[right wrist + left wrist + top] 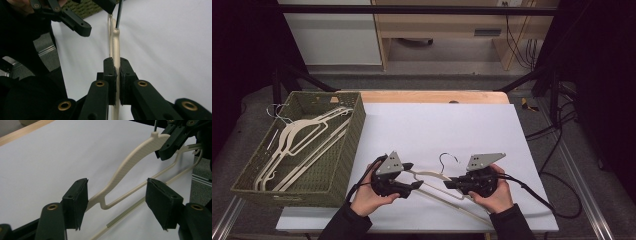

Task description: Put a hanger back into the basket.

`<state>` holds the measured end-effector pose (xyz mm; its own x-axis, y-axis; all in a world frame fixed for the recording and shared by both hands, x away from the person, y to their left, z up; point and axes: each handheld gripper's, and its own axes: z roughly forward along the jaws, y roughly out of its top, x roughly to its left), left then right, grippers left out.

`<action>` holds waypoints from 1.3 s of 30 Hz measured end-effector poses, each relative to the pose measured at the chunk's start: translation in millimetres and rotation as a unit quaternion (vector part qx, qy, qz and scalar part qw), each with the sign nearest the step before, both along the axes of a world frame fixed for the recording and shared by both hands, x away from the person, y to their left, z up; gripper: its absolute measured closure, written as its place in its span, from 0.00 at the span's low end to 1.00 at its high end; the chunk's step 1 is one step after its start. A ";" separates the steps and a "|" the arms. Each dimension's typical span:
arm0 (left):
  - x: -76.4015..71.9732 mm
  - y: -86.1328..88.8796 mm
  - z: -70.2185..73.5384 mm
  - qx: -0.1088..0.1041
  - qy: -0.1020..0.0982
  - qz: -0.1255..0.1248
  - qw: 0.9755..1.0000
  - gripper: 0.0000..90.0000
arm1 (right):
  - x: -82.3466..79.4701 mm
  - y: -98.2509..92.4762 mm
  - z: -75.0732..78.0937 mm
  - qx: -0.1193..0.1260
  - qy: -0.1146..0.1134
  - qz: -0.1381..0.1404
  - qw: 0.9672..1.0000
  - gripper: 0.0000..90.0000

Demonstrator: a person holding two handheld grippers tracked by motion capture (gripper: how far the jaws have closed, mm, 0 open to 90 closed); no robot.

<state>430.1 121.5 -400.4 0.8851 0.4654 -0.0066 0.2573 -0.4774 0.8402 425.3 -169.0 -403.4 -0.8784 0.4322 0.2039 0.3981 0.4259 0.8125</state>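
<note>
A cream hanger (432, 175) with a dark wire hook lies tilted over the white board (437, 125), between my two grippers. My right gripper (448, 183) is shut on one arm of it. In the right gripper view the pads of the right gripper (115, 82) press both sides of the hanger's (114, 47) flat arm. My left gripper (414, 175) stands open at the hanger's other shoulder. In the left gripper view the hanger's arm (130, 162) runs between the wide-apart pads of the left gripper (116, 185), close to the left pad. The right gripper (172, 142) grips its far end.
A green woven basket (354, 130) stands at the board's left edge and holds several more cream hangers (297, 145). A wooden table edge (432, 96) shows behind the board. Cables trail from both grippers towards the front and right.
</note>
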 end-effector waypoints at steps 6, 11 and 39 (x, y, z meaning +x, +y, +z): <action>0.8 -3.2 0.4 0.008 -0.001 -0.009 1.000 0.40 | -3.9 4.8 4.7 0.008 -0.006 0.022 1.000 0.97; -0.5 -8.4 -2.8 0.013 0.006 -0.037 0.999 0.54 | -7.6 14.0 4.7 0.003 -0.004 0.048 0.999 0.97; -13.0 -13.9 1.2 0.032 0.015 -0.046 0.998 0.96 | -7.1 -6.1 12.0 0.011 -0.080 -0.067 0.994 0.53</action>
